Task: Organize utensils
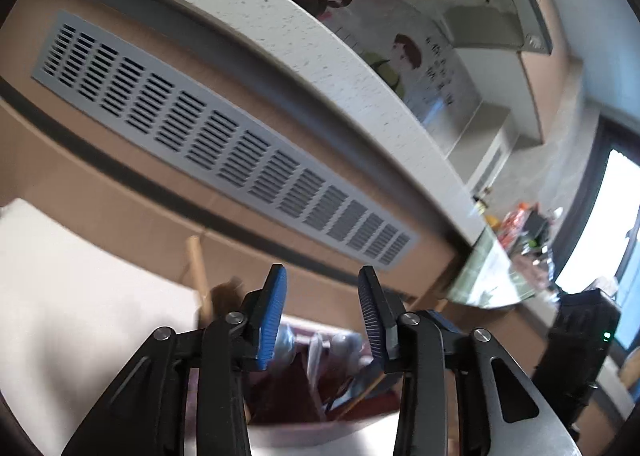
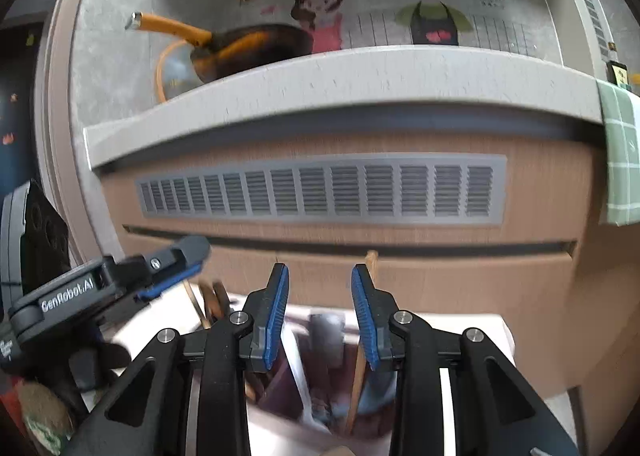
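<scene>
Both grippers, left [image 1: 322, 312] and right [image 2: 320, 316], hang open and empty above the holder [image 2: 320, 388]; dip slowly, single out one handle.

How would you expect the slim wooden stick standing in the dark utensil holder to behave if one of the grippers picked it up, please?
The wooden stick looks thin and straight, so probably stiff and light. It leans in the utensil holder, so it may pivot or slide if nudged. Its smooth, narrow shaft could slip between the right gripper pads unless gripped squarely.
</scene>
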Available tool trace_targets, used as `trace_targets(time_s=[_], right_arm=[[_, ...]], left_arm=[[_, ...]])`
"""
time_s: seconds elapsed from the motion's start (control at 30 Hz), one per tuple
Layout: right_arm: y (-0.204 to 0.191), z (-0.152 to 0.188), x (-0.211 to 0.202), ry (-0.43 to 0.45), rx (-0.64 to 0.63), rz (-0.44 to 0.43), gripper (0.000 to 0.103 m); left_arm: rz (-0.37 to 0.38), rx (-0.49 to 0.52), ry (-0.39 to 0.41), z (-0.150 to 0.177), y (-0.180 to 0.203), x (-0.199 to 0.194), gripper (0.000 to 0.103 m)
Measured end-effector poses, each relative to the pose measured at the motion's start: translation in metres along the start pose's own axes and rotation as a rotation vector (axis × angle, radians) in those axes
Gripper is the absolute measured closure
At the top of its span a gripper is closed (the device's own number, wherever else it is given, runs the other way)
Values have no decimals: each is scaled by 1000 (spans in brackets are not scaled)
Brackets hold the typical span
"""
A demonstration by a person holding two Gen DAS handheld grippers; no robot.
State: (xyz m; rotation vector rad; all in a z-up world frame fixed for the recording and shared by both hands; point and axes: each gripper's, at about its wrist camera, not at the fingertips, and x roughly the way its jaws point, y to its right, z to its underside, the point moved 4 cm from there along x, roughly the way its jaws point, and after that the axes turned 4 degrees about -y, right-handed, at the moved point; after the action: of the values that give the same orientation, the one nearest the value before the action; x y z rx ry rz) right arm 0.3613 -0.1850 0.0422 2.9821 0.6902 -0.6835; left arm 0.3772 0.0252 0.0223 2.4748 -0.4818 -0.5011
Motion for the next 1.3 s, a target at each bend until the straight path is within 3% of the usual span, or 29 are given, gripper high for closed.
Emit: trace_targets(time_s=[0.17, 0.37, 0.47, 0.73, 0.9, 1.3], right_arm=[[3, 33, -43, -58, 14, 52, 72], [-13, 86, -98, -197, 54, -22, 71], [-29, 112, -127, -194, 36, -2, 72], [-54, 137, -157, -171, 8, 40, 71], [-58, 139, -160, -167, -25, 81, 71], [-53, 141, -158, -180, -13, 78, 71]], left_arm=[[-205, 91, -28, 22, 5, -53, 61], [-494, 241, -76, 76, 20, -131, 61], [-567, 321, -105, 108, 31, -161, 61], [-590, 350, -166, 147, 48, -187, 61], [-564, 374, -159, 146, 60, -188, 61], [-548, 372, -177, 145, 64, -186, 61]])
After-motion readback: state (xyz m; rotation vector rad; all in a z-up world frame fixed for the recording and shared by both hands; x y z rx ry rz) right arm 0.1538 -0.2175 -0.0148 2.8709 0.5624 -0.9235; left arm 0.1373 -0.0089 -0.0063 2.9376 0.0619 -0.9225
